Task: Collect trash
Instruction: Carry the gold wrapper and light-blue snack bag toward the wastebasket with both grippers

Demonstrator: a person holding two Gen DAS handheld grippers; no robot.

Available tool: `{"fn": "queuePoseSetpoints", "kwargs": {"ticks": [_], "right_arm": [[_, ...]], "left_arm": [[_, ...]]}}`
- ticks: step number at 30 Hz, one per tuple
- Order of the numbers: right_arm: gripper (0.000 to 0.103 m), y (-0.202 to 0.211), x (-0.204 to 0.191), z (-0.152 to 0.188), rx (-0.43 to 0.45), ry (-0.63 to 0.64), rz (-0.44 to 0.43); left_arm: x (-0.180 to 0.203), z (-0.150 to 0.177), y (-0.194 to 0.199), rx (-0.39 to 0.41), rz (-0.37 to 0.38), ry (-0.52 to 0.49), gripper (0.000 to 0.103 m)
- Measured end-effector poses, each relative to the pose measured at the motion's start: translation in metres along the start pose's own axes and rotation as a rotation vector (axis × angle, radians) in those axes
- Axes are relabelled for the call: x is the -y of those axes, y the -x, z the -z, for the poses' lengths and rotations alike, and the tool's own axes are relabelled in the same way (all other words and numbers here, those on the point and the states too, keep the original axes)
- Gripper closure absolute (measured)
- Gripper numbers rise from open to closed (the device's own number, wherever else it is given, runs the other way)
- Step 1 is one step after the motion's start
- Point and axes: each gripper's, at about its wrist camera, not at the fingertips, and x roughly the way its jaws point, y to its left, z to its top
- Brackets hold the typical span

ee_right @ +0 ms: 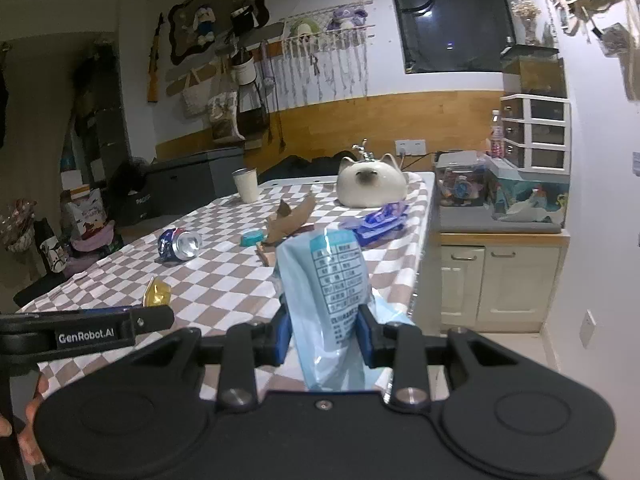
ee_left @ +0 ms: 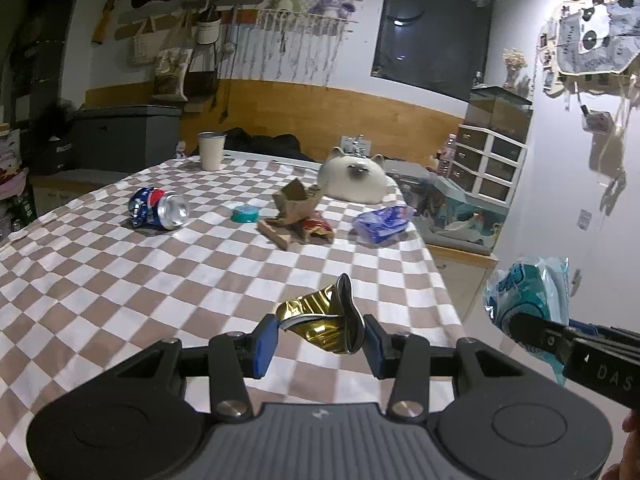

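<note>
Here the left gripper [ee_left: 320,338] pinches a crumpled gold wrapper [ee_left: 320,316] above the checkered tablecloth [ee_left: 160,280], while the right gripper [ee_right: 324,336] clamps a pale blue packet [ee_right: 328,280]. Farther along the table lie a crushed can [ee_left: 160,210] and a purple wrapper [ee_left: 382,222].

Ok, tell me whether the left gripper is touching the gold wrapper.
Touching. The left wrist view shows the left gripper clamping the gold wrapper between both blue pads.

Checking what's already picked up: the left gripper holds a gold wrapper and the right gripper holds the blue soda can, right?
Not quite. The right gripper holds a light blue packet, as the right wrist view shows; the blue soda can lies on the table. The left gripper does hold the gold wrapper.
</note>
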Motion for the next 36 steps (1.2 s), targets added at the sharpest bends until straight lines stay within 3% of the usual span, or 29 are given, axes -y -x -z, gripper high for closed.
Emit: {"fn": "queuePoseSetpoints", "kwargs": {"ticks": [16,36], "right_arm": [[0.069,0.054,0.086,0.022,0.019,-0.092,0.102],[0.069,0.071,0.202,0.076,-0.058,-0.249,0.245]], "left_arm": [[0.094,0.023,-0.002,-0.011,0.123,-0.053,0.057],[0.227,0.083,-0.052,-0.169,0.258,-0.181,0.057]]}}
